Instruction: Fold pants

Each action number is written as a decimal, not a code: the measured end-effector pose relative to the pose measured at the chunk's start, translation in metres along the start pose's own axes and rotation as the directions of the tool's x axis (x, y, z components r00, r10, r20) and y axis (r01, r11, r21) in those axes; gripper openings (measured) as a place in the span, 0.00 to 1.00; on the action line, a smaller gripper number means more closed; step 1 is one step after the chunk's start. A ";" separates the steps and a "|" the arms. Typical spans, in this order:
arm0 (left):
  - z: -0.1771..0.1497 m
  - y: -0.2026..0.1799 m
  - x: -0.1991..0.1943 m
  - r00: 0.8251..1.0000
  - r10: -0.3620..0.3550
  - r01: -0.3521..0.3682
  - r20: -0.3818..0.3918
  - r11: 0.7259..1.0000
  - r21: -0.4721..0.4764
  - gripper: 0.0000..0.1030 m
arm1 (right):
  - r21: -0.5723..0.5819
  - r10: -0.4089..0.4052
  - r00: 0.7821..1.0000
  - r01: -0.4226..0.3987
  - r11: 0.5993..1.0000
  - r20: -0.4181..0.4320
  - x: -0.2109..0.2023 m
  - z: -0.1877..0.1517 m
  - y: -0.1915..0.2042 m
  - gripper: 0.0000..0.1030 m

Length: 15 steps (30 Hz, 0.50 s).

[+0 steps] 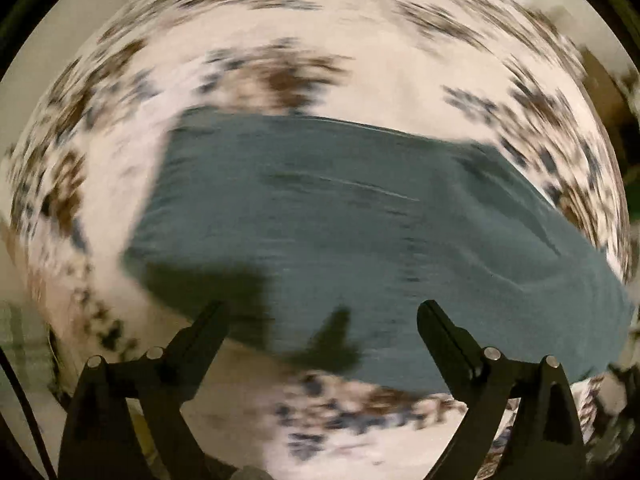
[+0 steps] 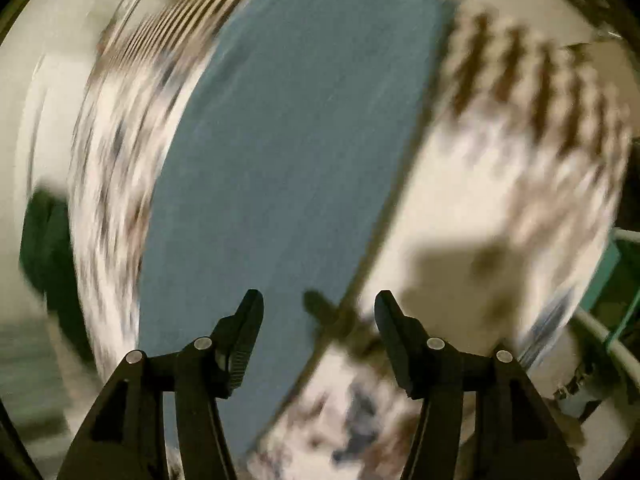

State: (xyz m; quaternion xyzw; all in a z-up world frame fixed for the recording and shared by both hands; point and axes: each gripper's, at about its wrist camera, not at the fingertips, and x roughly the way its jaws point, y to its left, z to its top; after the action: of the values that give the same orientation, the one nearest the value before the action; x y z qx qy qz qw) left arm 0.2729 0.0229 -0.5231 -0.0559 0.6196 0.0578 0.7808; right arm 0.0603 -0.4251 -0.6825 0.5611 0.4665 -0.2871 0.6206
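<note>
Underneath everything, a white bedcover (image 1: pixel 384 60) printed with brown and dark blue blotches, filling both views and smeared by motion blur; same bedcover (image 2: pixel 500 184) across the right half of the right wrist view. On it, lying flat, the teal-blue pants (image 1: pixel 340 216): in the left wrist view a broad band from about 9 o'clock to 4 o'clock across the centre, one straight edge along the top, faint creases toward 3 o'clock. In the right wrist view, the pants (image 2: pixel 288 140) as a long strip from 12 o'clock down to about 7 o'clock, straight edge on the right side. At 9 o'clock in that view, a dark green shape (image 2: pixel 44 248), too blurred to identify. Low at 6 o'clock in the left wrist view, the left gripper (image 1: pixel 322 310), black, jaws spread wide, nothing between them, poised over the near edge of the pants, its shadow dark on the cloth. At 6 o'clock in the right wrist view, the right gripper (image 2: pixel 318 300), likewise parted and holding nothing, over the pants' right edge. Contact with the fabric not discernible for either.
</note>
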 end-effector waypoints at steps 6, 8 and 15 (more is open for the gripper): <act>0.008 -0.086 0.026 1.000 0.018 -0.017 -0.012 0.997 0.077 0.93 | 0.121 0.102 0.993 -0.095 0.988 -0.052 0.036 0.091 -0.035 0.16; 0.014 -0.094 0.028 1.000 0.023 -0.023 0.004 0.997 0.072 0.93 | -0.018 0.010 0.999 -0.010 1.000 -0.035 0.024 0.100 -0.014 0.09; 0.031 -0.072 0.039 0.991 0.134 -0.135 0.014 0.990 0.036 0.93 | -0.226 -0.311 0.932 0.266 0.937 -0.189 0.006 0.094 0.029 0.32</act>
State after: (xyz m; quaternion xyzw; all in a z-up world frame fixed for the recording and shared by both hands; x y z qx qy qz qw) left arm 0.3228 -0.0427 -0.5525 0.0006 0.6183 0.0992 0.7797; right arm 0.1128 -0.5087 -0.6815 0.4506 0.6365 -0.2637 0.5677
